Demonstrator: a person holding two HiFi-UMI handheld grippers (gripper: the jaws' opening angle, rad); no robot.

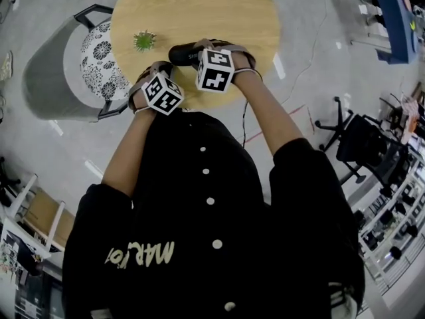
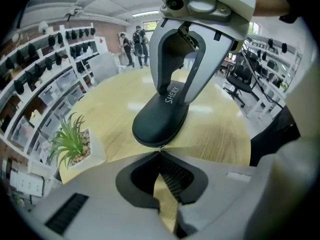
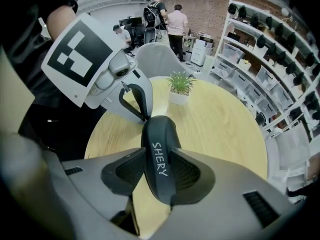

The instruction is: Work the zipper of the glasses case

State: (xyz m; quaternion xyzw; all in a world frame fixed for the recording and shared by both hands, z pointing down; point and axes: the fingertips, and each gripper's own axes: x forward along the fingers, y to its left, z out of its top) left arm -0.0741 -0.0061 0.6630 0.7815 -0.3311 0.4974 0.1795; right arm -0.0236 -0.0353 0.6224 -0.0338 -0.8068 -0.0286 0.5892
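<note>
A black glasses case marked SHERY lies on the round wooden table. My right gripper is shut across the middle of the case, one pad on each long side. My left gripper is shut at the near end of the case, its tips pinching the small metal zipper pull. In the head view both marker cubes cover the jaws, with the left gripper at the case's left end and the right gripper over it.
A small green plant in a white pot stands on the table just left of the case. A grey chair with a patterned cushion is at the table's left edge. Shelves and standing people are far behind.
</note>
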